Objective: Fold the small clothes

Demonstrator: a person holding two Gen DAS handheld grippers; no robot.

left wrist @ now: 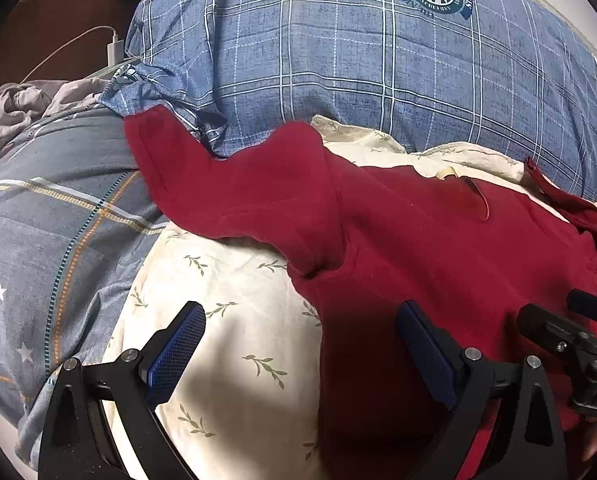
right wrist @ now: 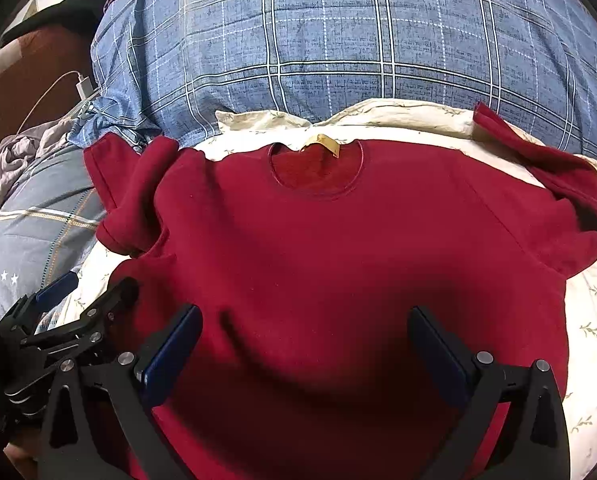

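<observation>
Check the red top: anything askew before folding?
Yes. The red top lies mostly flat, but its sleeve on the view's left is bunched and folded over, and the other sleeve is crumpled. Both tongs are open, holding nothing.

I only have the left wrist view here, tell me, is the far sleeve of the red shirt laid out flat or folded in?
Observer: On the right wrist view, the far sleeve lies spread outward on the cream sheet, its cuff toward the blue plaid duvet.
Operator: Is the neckline visible?
Observer: Yes, the collar faces up, with a tan label.
Operator: Right gripper holding anything?
Observer: No, the right gripper is open over the shirt's body.
</observation>
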